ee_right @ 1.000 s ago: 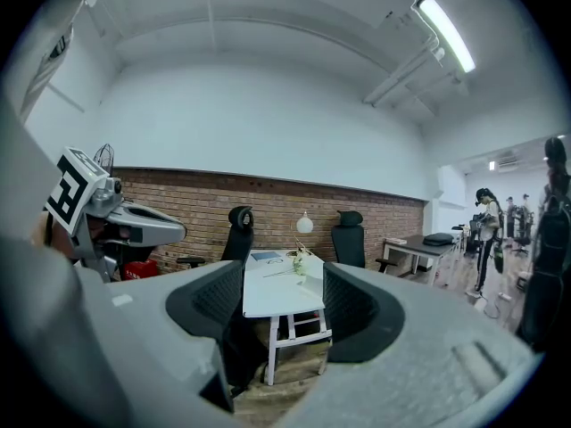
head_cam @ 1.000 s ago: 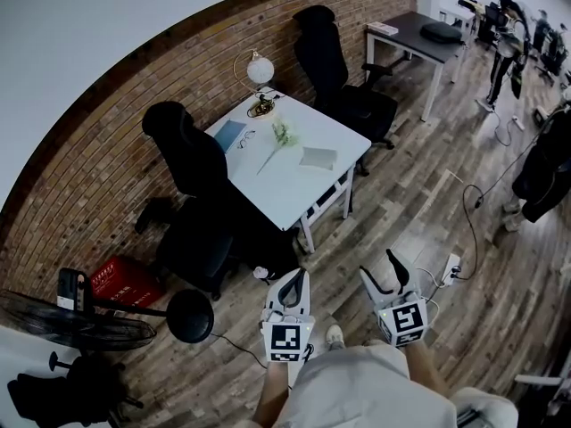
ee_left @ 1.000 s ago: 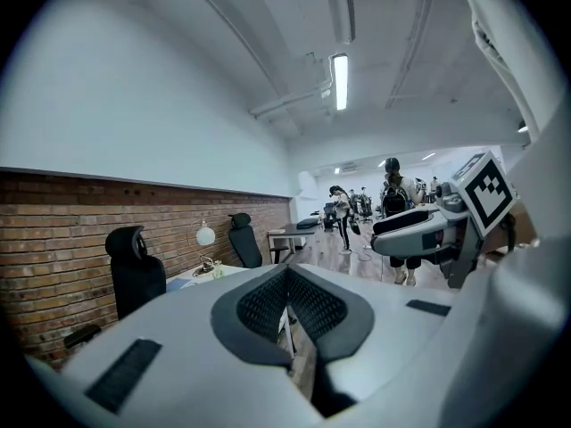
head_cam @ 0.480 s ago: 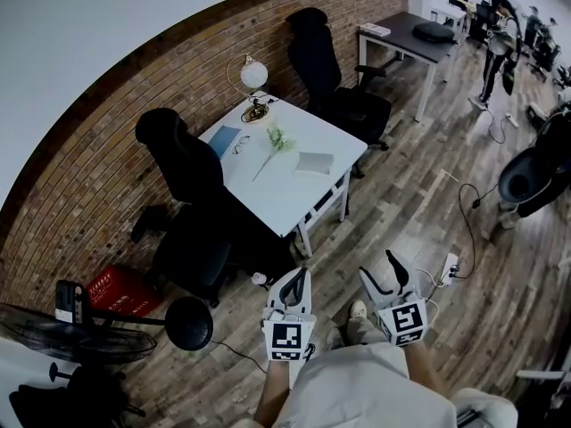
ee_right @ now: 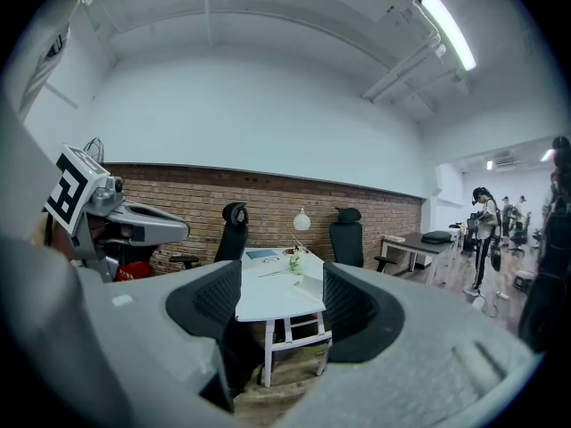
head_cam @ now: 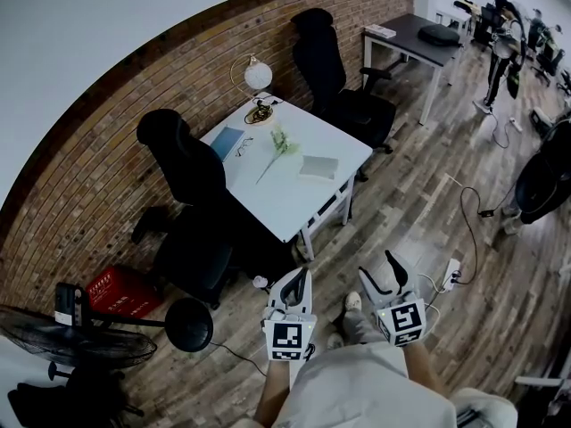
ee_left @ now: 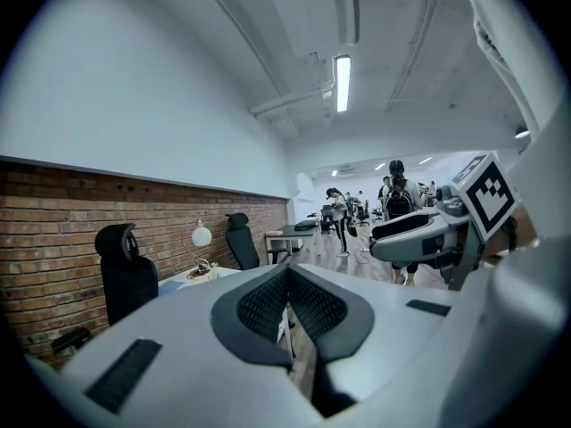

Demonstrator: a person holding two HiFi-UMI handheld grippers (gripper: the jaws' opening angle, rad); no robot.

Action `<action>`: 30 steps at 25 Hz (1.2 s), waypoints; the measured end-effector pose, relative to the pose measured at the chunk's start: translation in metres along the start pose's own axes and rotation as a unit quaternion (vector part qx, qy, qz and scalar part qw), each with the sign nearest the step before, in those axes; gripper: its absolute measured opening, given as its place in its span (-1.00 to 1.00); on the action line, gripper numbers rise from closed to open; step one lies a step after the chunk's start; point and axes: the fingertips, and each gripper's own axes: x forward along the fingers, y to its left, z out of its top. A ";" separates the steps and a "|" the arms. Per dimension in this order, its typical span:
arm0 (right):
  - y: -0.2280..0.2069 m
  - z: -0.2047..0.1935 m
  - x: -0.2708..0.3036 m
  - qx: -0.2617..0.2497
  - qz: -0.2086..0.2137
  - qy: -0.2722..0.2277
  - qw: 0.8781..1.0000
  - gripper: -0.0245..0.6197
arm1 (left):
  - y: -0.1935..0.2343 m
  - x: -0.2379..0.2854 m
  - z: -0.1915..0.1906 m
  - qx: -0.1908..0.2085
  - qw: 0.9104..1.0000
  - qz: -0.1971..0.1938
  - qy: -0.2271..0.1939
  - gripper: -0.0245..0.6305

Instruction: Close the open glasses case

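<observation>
Head view: left gripper (head_cam: 297, 281) and right gripper (head_cam: 381, 273) are held low at 6 o'clock by the torso, pointing to 12. The glasses case (head_cam: 318, 164) sits on the table (head_cam: 287, 205) at 12, well apart.
Left gripper view: jaws together, empty.
Right gripper view: jaws apart, empty.

head view: high up, looks steeply down, white table (head_cam: 294, 181) well ahead; right gripper view: low, level, faces same table (ee_right: 272, 300) from far off; left gripper view: level, catches right gripper (ee_left: 384, 237), table at left edge
</observation>
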 end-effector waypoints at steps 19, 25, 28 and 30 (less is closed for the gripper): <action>-0.056 -0.002 0.083 0.009 0.023 0.016 1.000 -0.03 | 0.028 0.089 0.002 -0.007 1.000 0.017 0.019 -0.91; -0.081 0.000 0.109 0.009 0.030 0.019 0.999 -0.03 | 0.033 0.123 0.008 -0.008 1.000 0.022 0.019 -0.91; -0.092 0.003 0.122 0.009 0.036 0.019 0.999 -0.03 | 0.037 0.139 0.012 -0.008 0.999 0.026 0.022 -0.91; -0.100 0.006 0.130 0.010 0.039 0.018 0.999 -0.03 | 0.039 0.149 0.015 -0.008 0.999 0.029 0.023 -0.91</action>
